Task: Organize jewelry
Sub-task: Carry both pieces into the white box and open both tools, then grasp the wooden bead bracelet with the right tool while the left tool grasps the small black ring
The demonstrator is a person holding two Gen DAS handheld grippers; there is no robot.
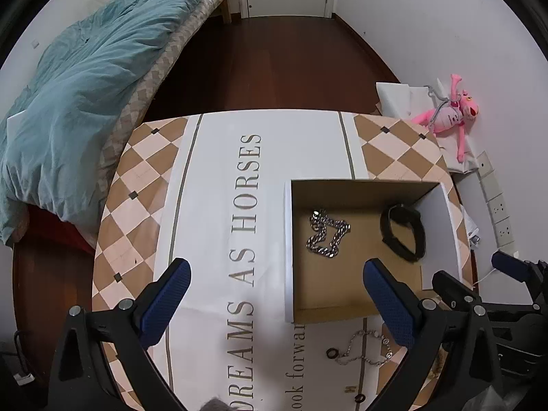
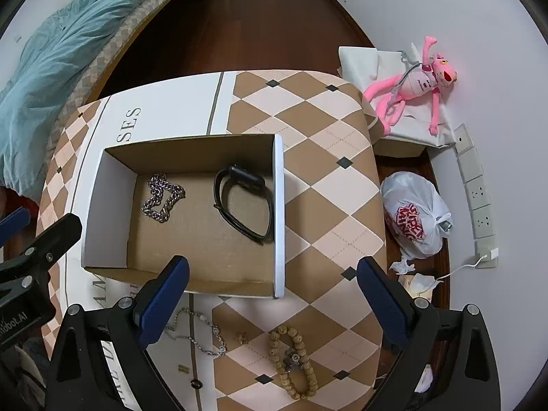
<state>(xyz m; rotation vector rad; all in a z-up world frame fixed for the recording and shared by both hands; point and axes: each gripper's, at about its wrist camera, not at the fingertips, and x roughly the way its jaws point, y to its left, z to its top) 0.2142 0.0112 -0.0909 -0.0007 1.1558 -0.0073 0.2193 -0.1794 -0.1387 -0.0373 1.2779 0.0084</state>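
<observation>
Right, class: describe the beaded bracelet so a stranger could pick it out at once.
Start at the open cardboard box on the checkered table. Just in front of its near wall lies loose jewelry; the bracelet is rightmost there. Unlike the thin silver chain beside it, it is a loop of chunky tan beads.

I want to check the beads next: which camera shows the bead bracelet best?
The right wrist view: the bead bracelet lies whole on the table, in front of the box. The left wrist view shows at most a brown sliver behind the tongs.
</observation>
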